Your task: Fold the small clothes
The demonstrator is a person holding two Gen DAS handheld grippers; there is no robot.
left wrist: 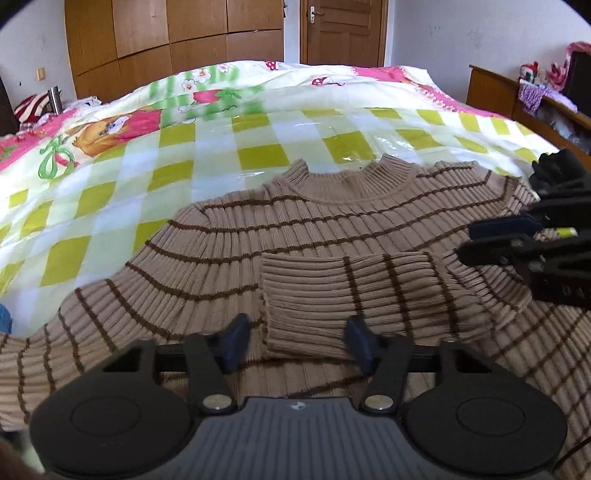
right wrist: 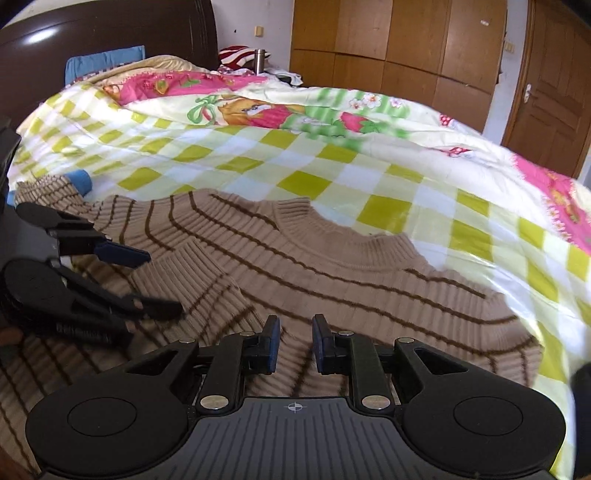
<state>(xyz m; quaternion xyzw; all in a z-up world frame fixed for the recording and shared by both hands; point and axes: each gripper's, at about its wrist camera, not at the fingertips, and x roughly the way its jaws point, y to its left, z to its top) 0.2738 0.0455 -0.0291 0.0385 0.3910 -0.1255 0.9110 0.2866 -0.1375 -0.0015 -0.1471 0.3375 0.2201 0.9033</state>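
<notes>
Item one, my left hand-held gripper (left wrist: 297,345): pitched down over the lower front of the tan ribbed knit sweater with thin brown stripes (left wrist: 236,243), its blue pads roughly half apart, straddling the ribbed cuff of the folded-over sleeve (left wrist: 332,295); the cuff end lies between the fingers, and the pads are not pressing on it. Item two, my right hand-held gripper (right wrist: 294,345): also angled downward, jaws narrow with a small gap, nothing between the pads, hovering above the sweater's right shoulder area just below the collar (right wrist: 332,236). The left view alone shows the sleeve laid across the chest with its cuff toward the camera, the right hand-held gripper entering from the right edge beside a black gloved hand (left wrist: 557,173), and a wooden side cabinet (left wrist: 491,88). The right view alone shows the dark wooden headboard (right wrist: 110,33), a blue cloth (right wrist: 83,181) by the other sleeve, and the left hand-held gripper at the left edge. The sweater lies flat, front up, on the bed with the green-and-white checked cover (left wrist: 258,129), collar away from both grippers.
</notes>
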